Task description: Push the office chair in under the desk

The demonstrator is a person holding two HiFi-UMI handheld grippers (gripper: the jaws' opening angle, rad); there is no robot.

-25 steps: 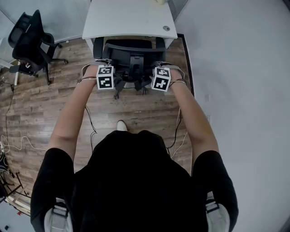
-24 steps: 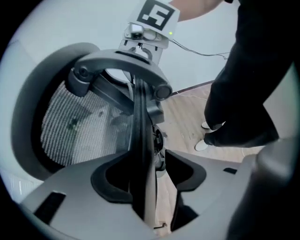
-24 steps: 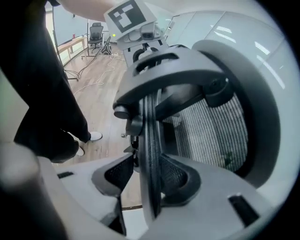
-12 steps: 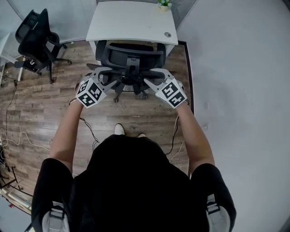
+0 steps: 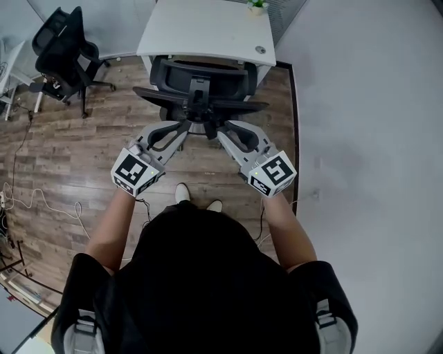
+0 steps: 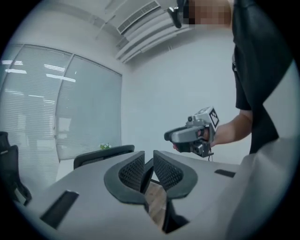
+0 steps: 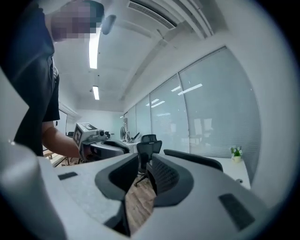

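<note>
The black office chair [image 5: 199, 86] stands with its seat under the white desk [image 5: 208, 31], backrest toward me. Both grippers hang in the air apart from it, nearer to me, pointing inward at each other. My left gripper [image 5: 181, 128] has just been closing; a narrow gap remains and nothing is between its jaws [image 6: 148, 157]. My right gripper [image 5: 225, 130] has also been closing, with a wider empty gap [image 7: 146, 161]. Each gripper view shows the other gripper: the right gripper [image 6: 192, 136], the left gripper [image 7: 101, 143].
A second black office chair [image 5: 66, 48] stands at the back left by another table. A small potted plant [image 5: 257, 4] sits on the desk's far edge. Cables [image 5: 34, 207] trail over the wood floor at left. A white wall [image 5: 367, 138] closes off the right side.
Both grippers have come away from the chair's back, risen toward my head and rolled so their marker cubes face up. Their jaws stand narrower than before.
</note>
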